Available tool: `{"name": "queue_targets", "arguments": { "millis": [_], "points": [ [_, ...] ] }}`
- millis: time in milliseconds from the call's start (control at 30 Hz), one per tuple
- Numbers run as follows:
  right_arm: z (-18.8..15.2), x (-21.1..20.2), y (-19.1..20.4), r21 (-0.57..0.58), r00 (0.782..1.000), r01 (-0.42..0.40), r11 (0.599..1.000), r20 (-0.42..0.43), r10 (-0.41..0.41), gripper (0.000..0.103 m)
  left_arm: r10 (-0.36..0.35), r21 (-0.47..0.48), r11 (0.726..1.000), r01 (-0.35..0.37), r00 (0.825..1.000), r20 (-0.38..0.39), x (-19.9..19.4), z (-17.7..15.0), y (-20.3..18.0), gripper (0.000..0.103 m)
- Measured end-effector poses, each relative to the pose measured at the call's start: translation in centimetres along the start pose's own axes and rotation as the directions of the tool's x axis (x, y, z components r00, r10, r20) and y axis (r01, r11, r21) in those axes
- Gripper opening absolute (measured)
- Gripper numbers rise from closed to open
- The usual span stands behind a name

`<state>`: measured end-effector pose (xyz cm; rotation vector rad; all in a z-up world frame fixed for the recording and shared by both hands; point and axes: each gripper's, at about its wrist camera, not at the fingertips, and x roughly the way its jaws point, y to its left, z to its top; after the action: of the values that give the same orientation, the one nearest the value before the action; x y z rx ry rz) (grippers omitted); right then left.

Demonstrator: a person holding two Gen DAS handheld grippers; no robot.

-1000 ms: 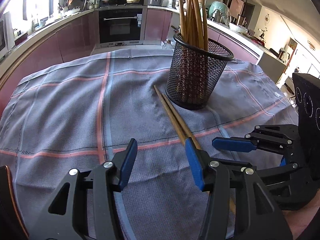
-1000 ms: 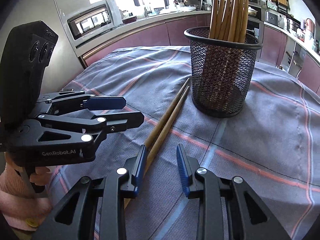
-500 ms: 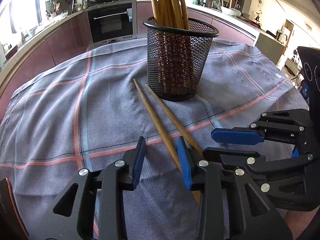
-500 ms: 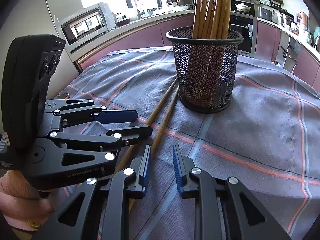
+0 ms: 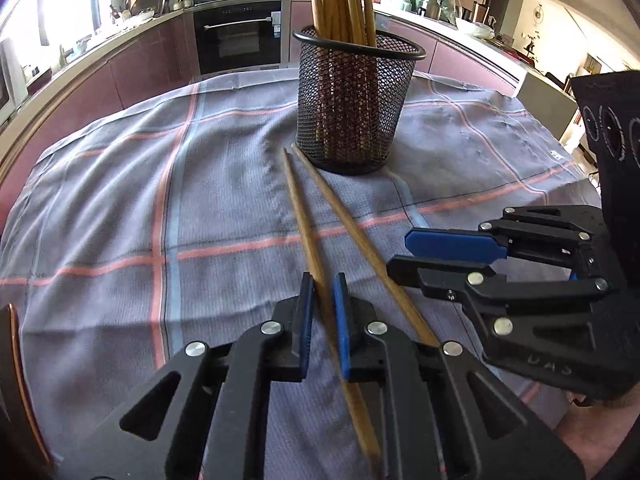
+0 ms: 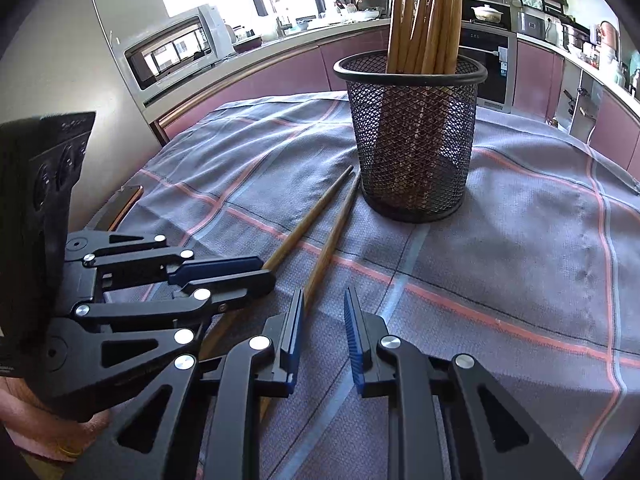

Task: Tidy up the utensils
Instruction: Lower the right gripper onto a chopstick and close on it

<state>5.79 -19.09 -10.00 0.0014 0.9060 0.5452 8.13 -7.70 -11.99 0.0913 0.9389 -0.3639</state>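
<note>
Two wooden chopsticks lie flat on the surface, on a grey cloth (image 5: 120,200) with pink and blue lines. Their thin tips point at a black mesh cup (image 5: 352,112) and come right up beside its bottom edge. The cup stands upright and is full of more chopsticks (image 5: 344,0), standing with their tips up.

The left gripper (image 5: 322,304) has just been closing its jaws. The left chopstick (image 5: 304,228) runs right between the two blue pads, and the jaws are now closed on it. The pads hold it near its thick end, and that end sticks out behind the jaws. The right chopstick (image 5: 352,228) lies just beside the left gripper, outside its jaws.

The right gripper (image 6: 324,320) sits low over the cloth, close beside the left one. Its jaws are a little apart and hold nothing. In its own view the right chopstick passes just under its left pad, not between the two pads.
</note>
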Motion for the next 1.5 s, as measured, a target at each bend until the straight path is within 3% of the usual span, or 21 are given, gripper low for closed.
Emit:
{"name": "queue_targets", "arguments": {
  "millis": [133,233,1033,1500],
  "points": [
    [0.1,0.0,0.1,0.003,1.000,-0.011,1.000,0.002,0.011,0.020,0.003,-0.011,1.000,-0.003,1.000,-0.003,-0.6,-0.6,0.2,0.011],
    [0.2,0.3,0.2,0.005,1.000,-0.011,1.000,0.002,0.011,0.021,0.010,-0.012,1.000,-0.010,1.000,0.009,-0.8,-0.5,0.5,0.026],
    [2.8,2.8,0.1,0.006,1.000,0.029,1.000,0.002,-0.029,0.020,0.041,-0.016,0.999,-0.041,0.999,0.008,1.0,1.5,1.9,0.021],
    [3.2,3.4,0.5,0.008,0.999,0.031,0.999,-0.006,-0.031,0.009,0.047,-0.029,0.998,-0.046,0.999,0.007,1.3,1.8,1.8,0.020]
  ]
}}
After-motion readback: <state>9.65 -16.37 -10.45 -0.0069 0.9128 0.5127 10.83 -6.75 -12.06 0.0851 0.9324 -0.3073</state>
